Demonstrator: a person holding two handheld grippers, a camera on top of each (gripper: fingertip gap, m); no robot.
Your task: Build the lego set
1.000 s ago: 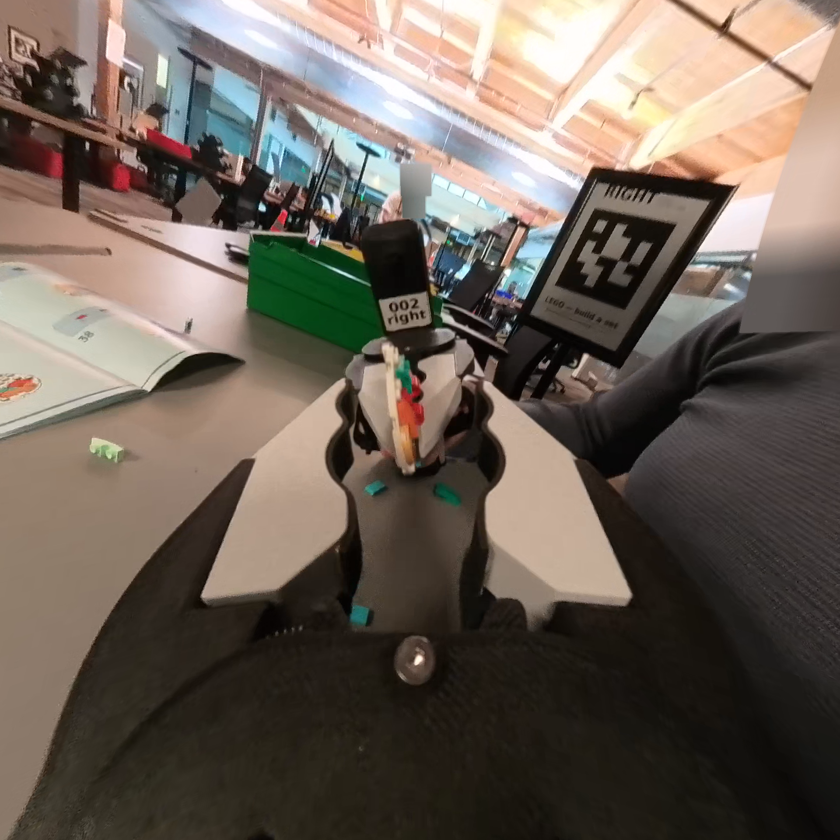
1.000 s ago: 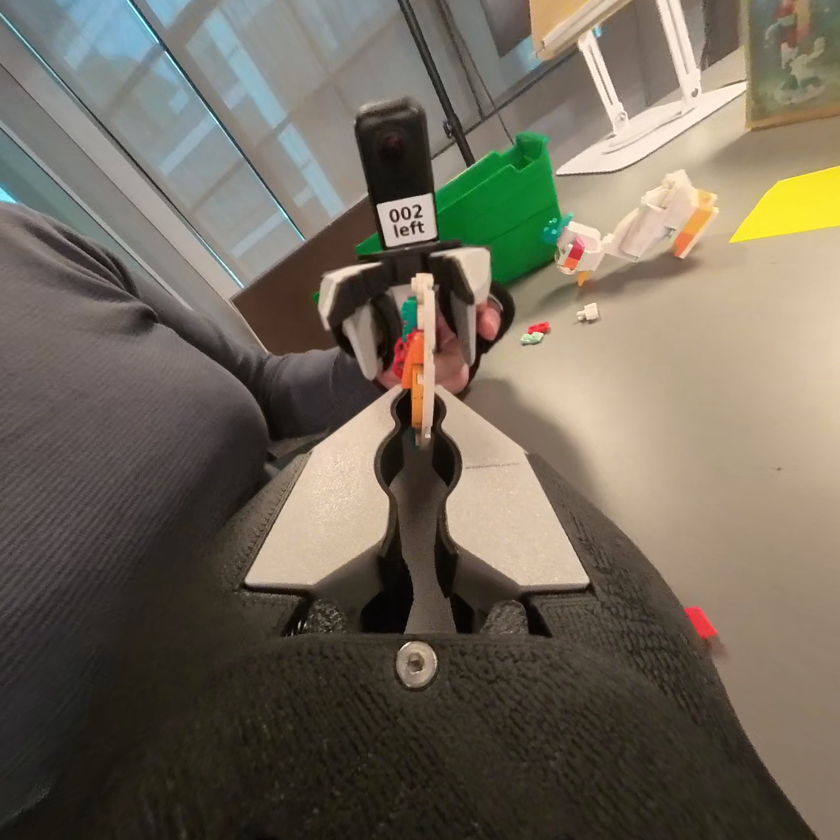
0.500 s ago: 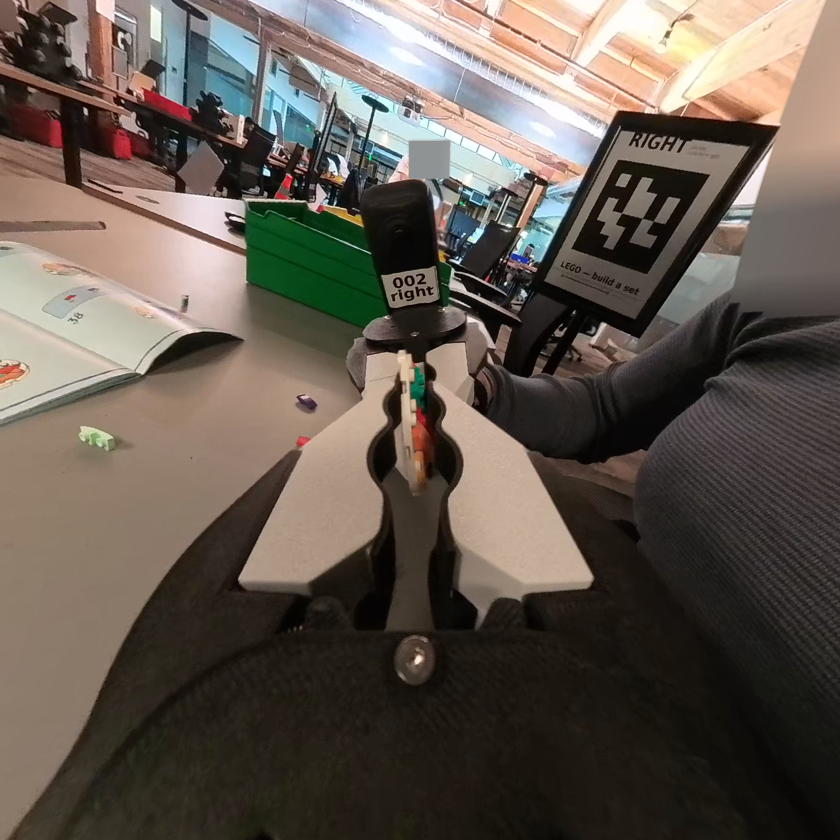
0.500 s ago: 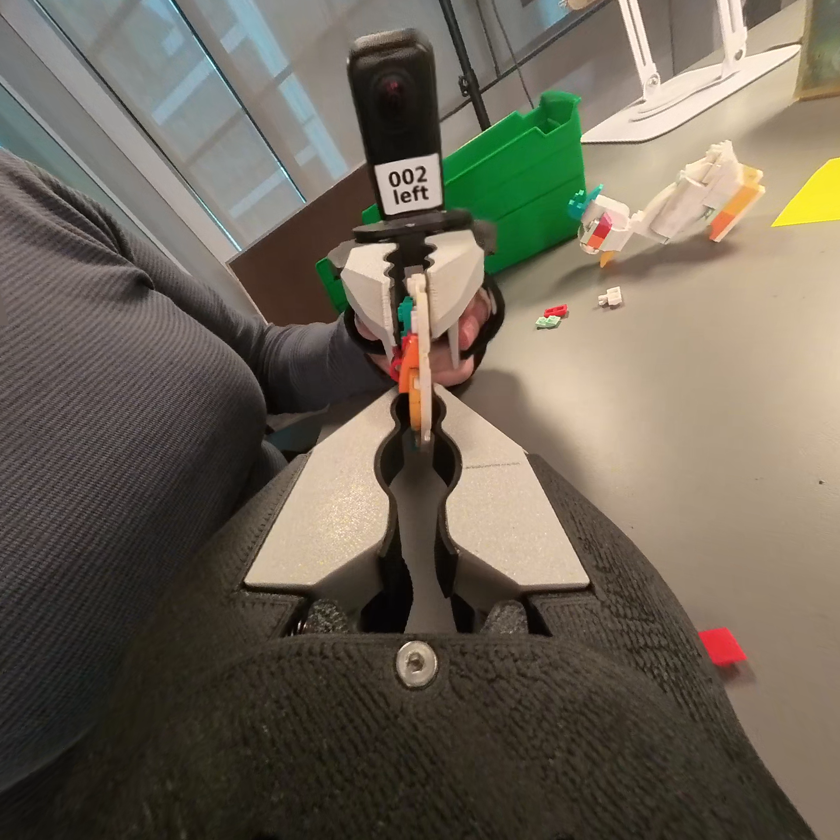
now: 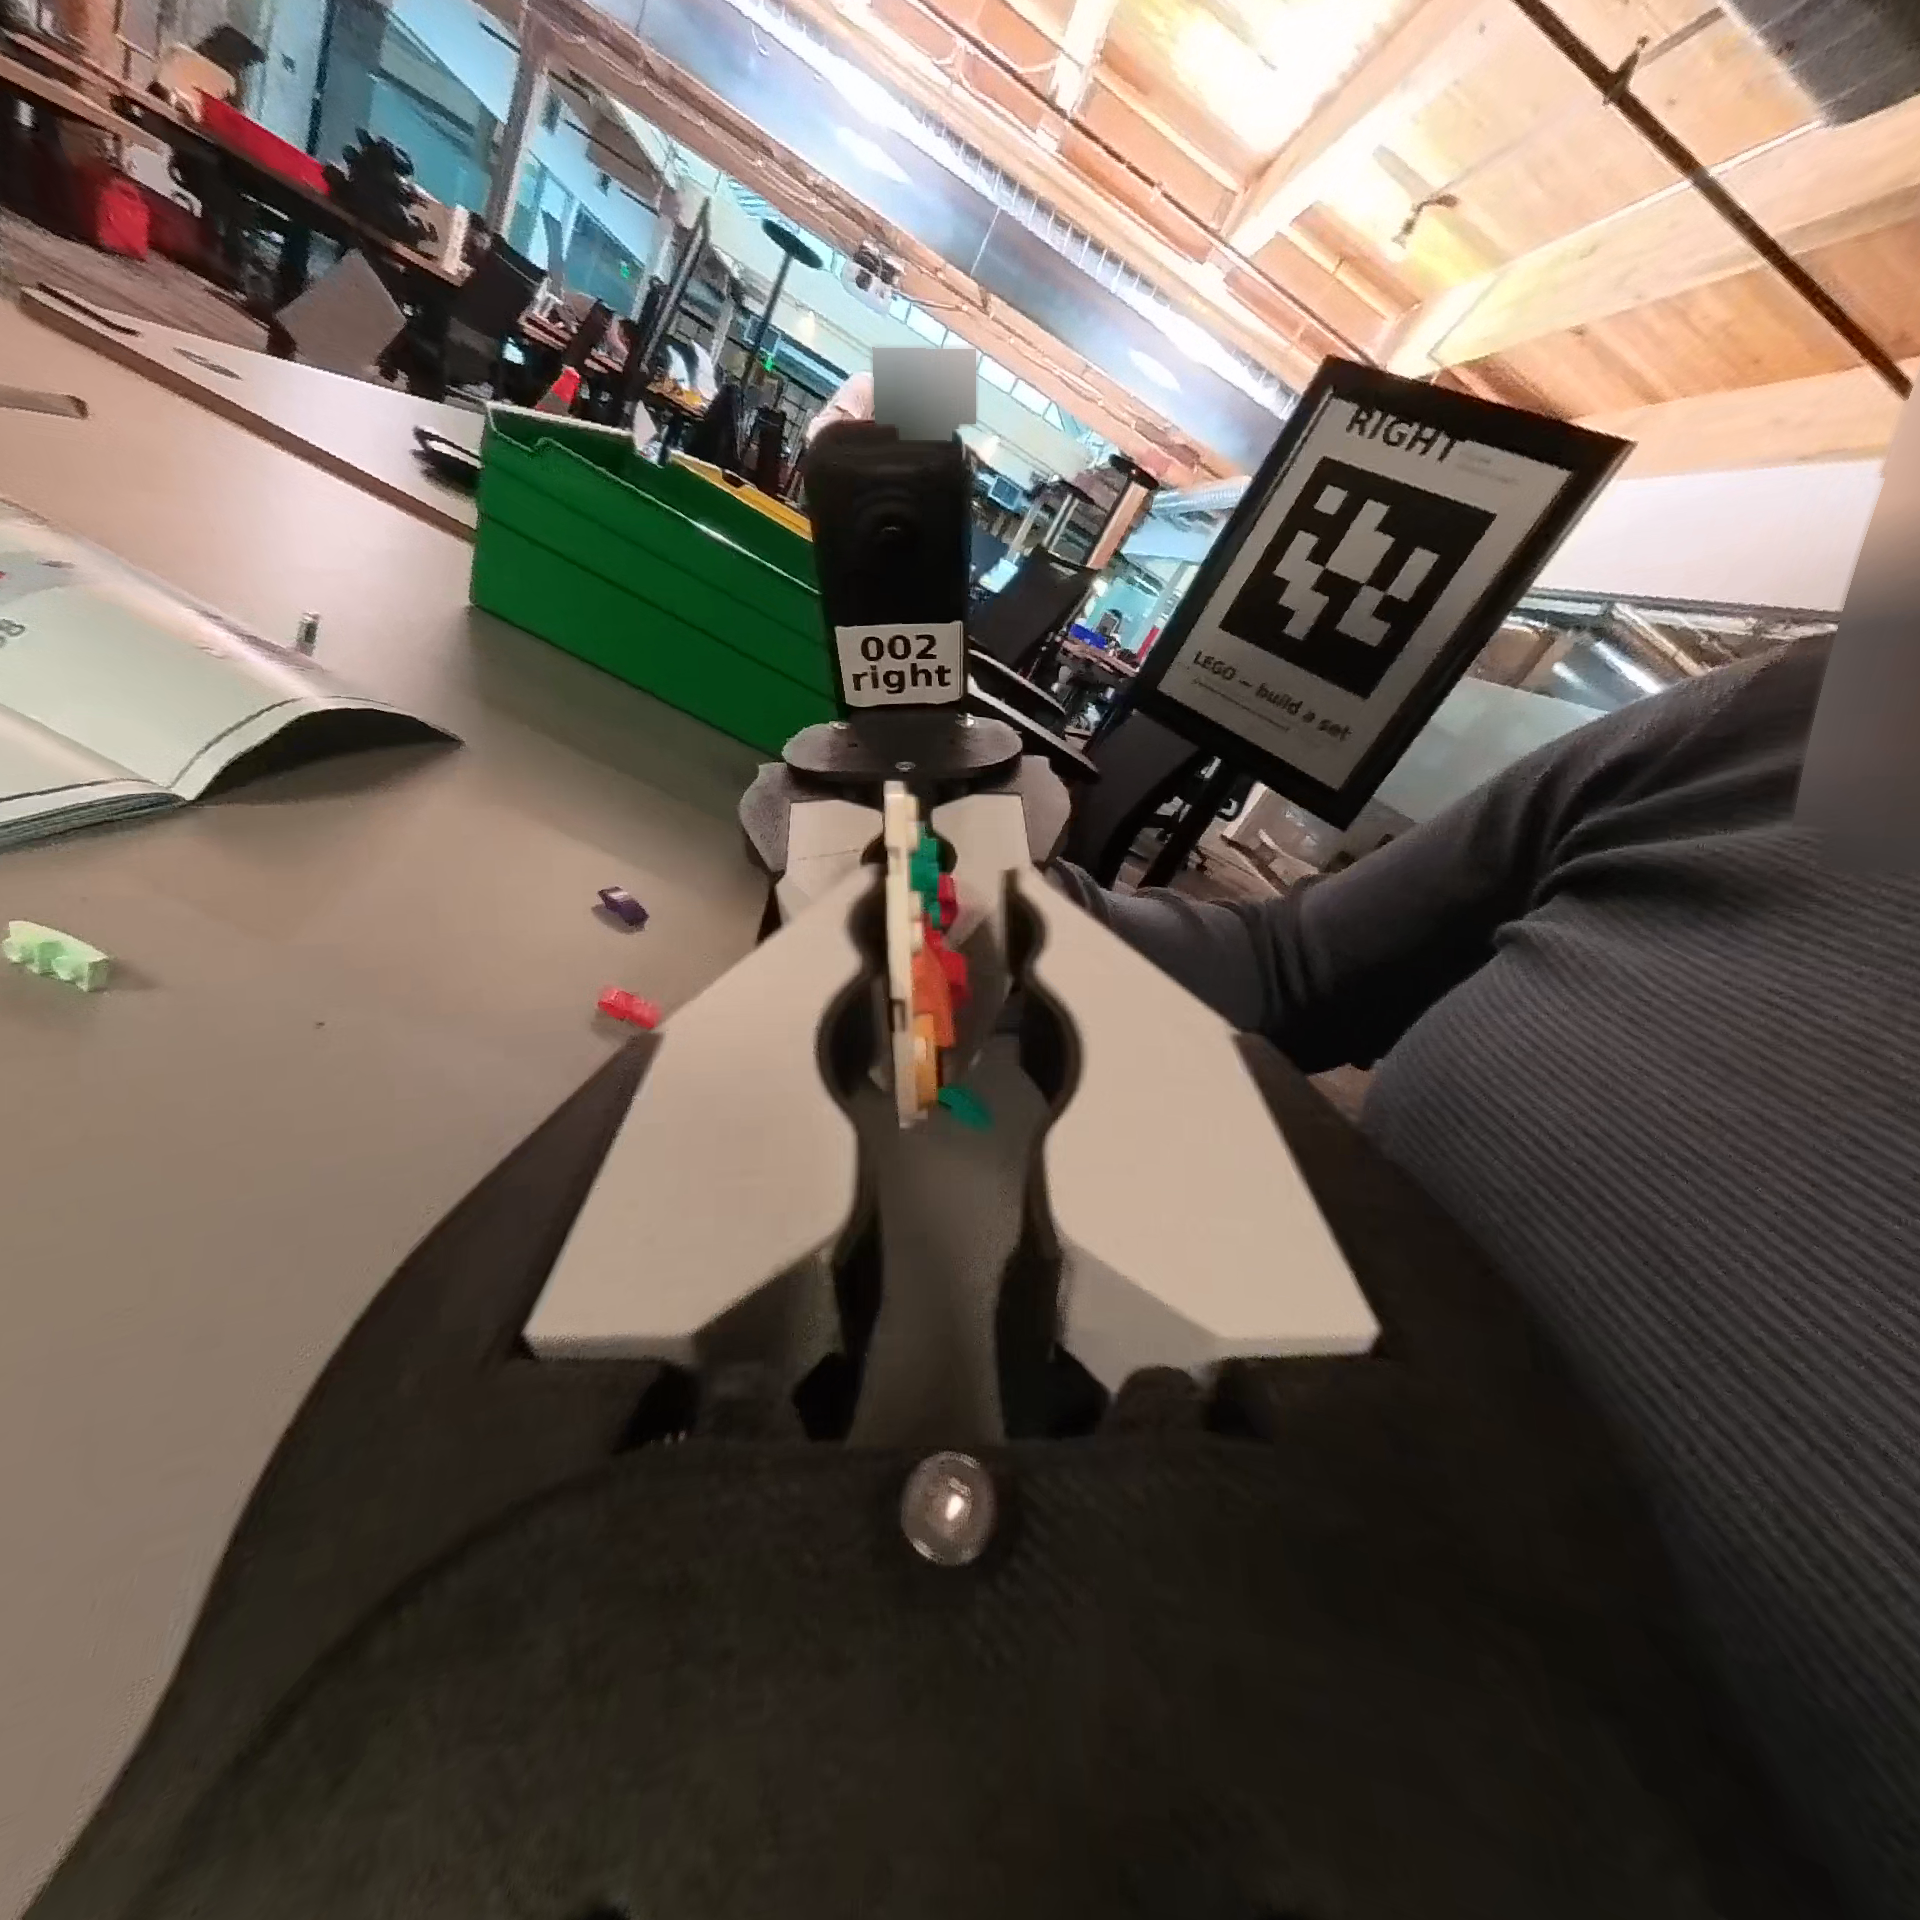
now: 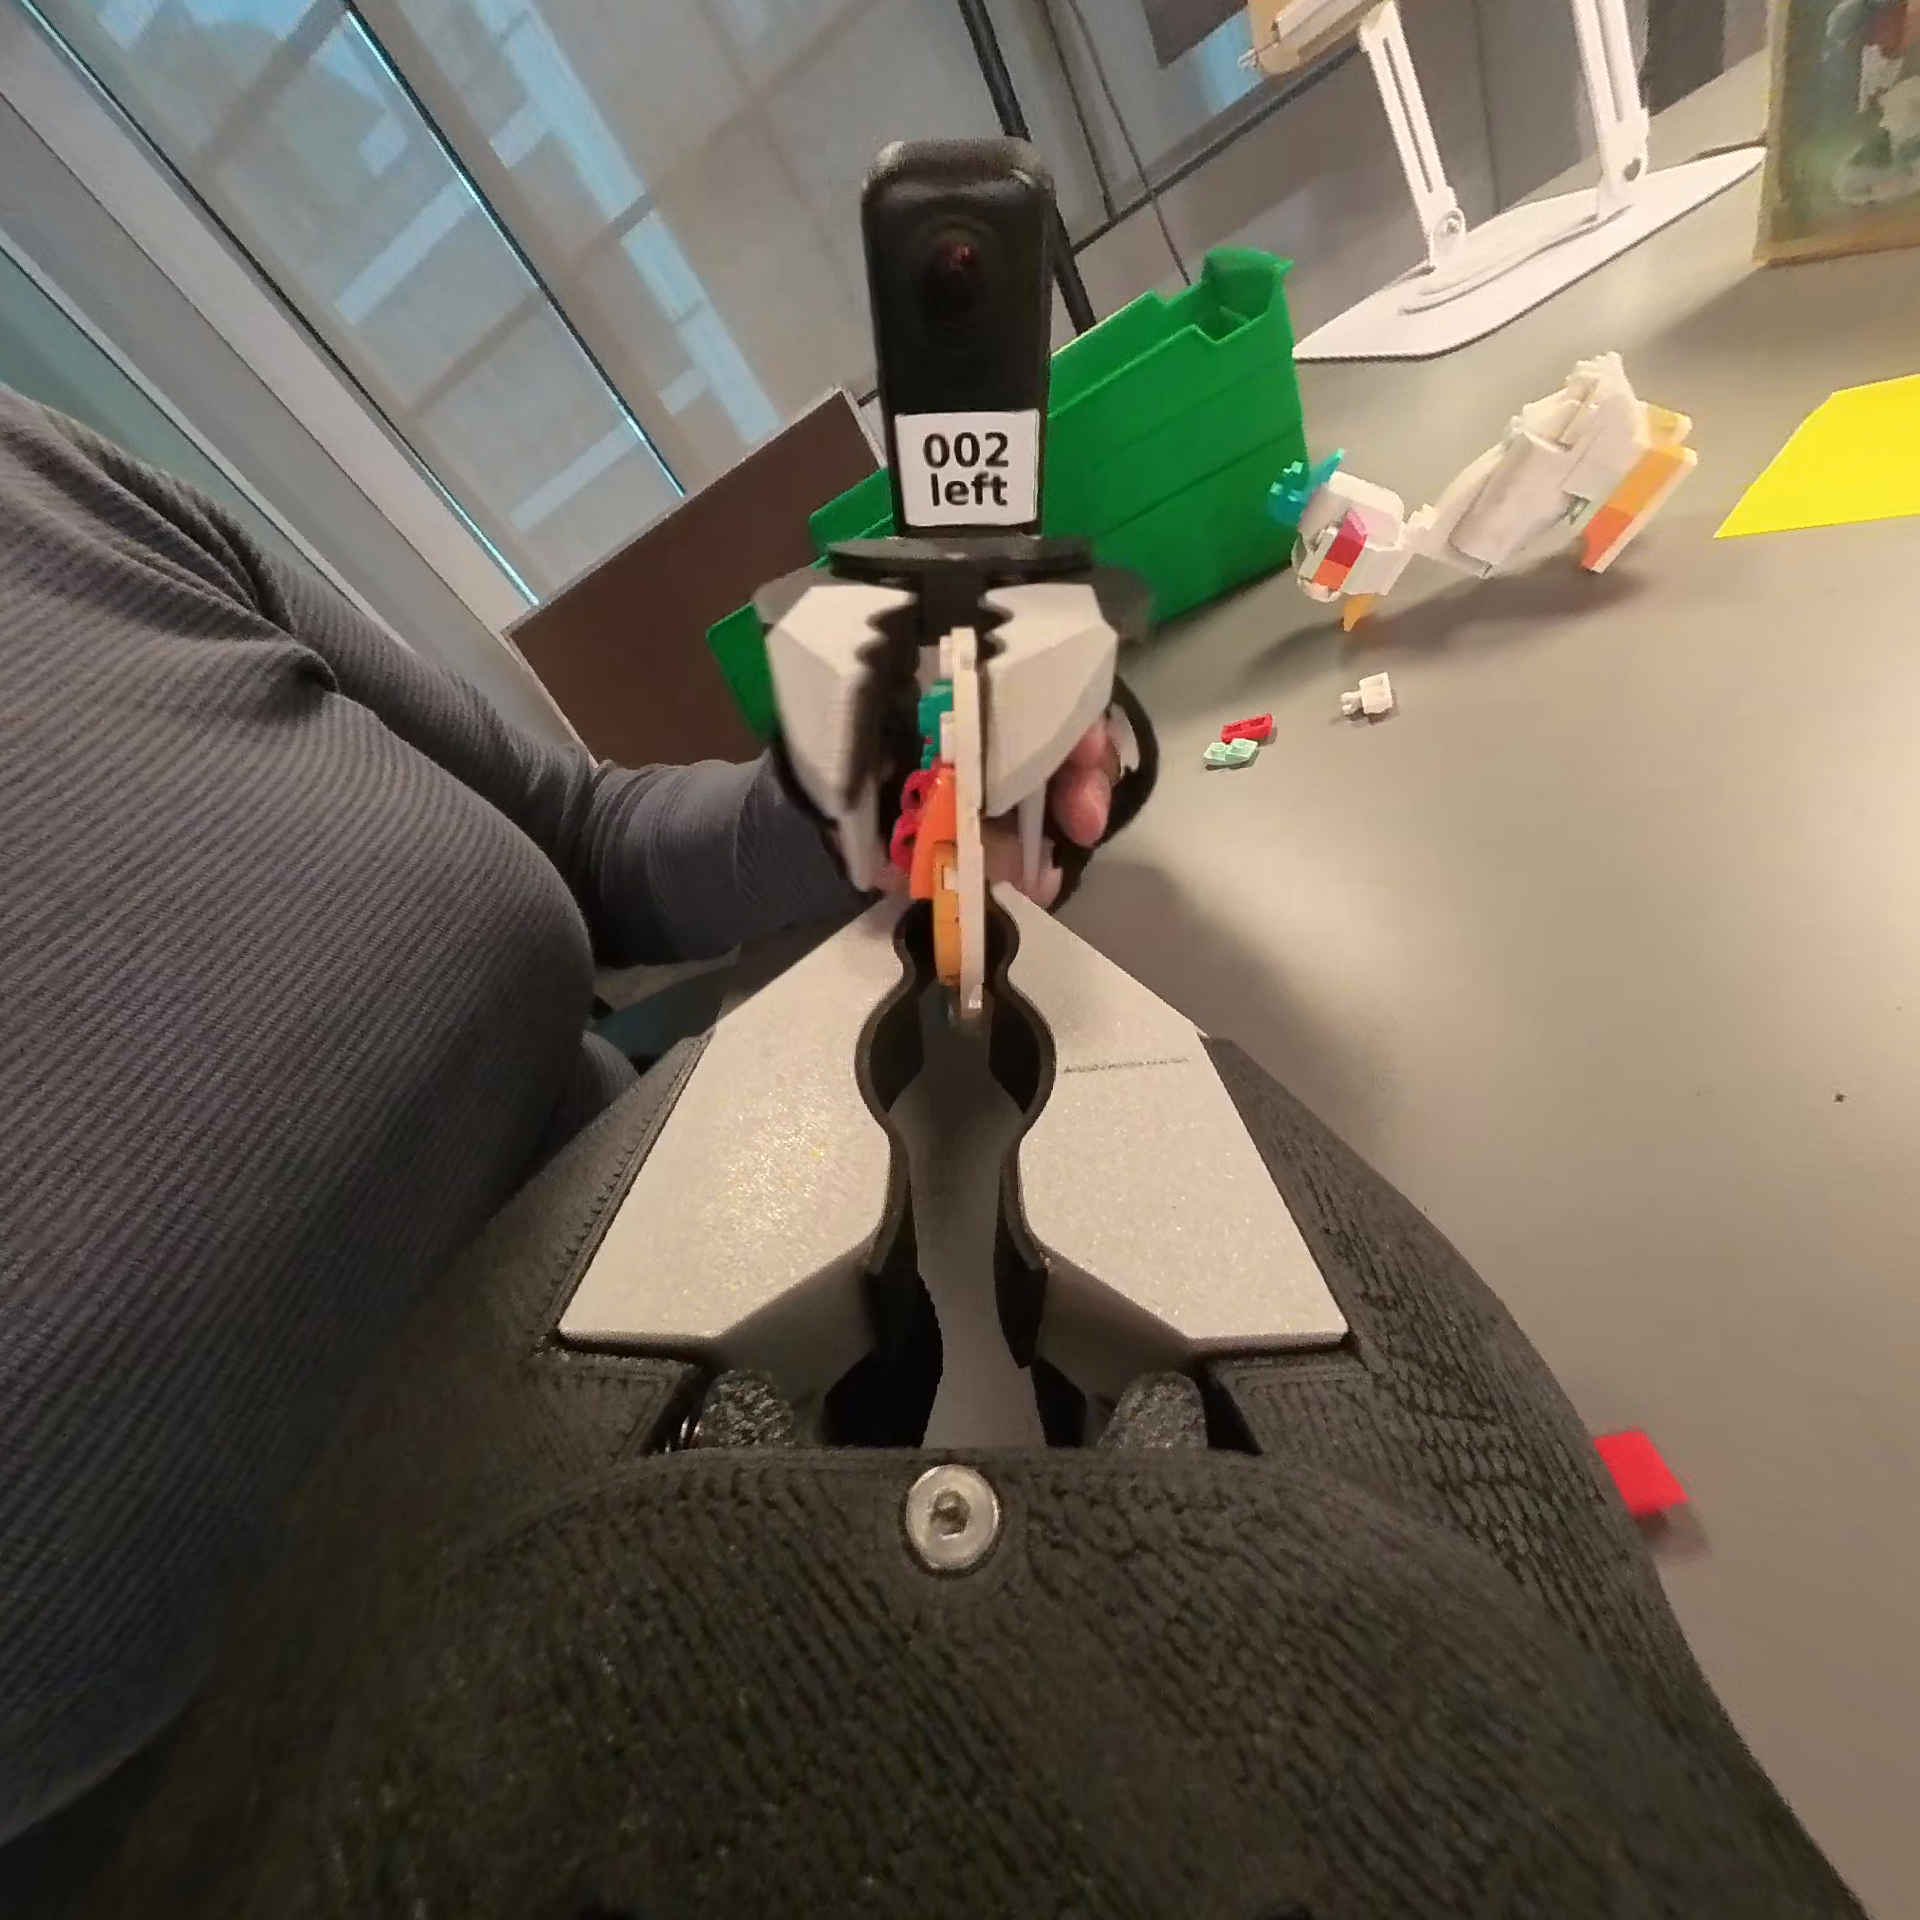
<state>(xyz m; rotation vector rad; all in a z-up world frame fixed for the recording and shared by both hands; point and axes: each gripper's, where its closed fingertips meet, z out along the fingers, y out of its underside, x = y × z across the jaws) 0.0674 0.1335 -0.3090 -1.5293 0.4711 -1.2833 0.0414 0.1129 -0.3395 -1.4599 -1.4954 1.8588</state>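
A flat lego sub-assembly (image 5: 906, 997), a white plate with orange, red and green bits on one side, stands on edge between both grippers above the grey table. My left gripper (image 5: 940, 894) is shut on one end of it. My right gripper (image 6: 958, 925) faces the left one and is shut on the other end (image 6: 968, 831). The two grippers meet tip to tip. The right gripper (image 5: 914, 831) shows head-on in the left wrist view, and the left gripper (image 6: 940, 727) shows head-on in the right wrist view. A white bird model (image 6: 1475, 509) lies on the table further off.
Green bins (image 5: 623, 592) and an open booklet (image 5: 104, 675) sit on the table. Loose bricks lie about: light green (image 5: 57, 956), purple (image 5: 620, 906), red (image 5: 629, 1005), teal (image 5: 966, 1110), a red plate (image 6: 1642, 1481). A framed marker sign (image 5: 1361, 592) stands at the edge. The person's torso is close beside both grippers. Left and right tips are no more than a few centimetres apart. The white bird model (image 6: 1475, 509) lies around 20 cm away from my right fingertips.
The left gripper was open wide around the piece one second ago and has since closed onto it. The right gripper kept its hold throughout. Both have shifted slightly.
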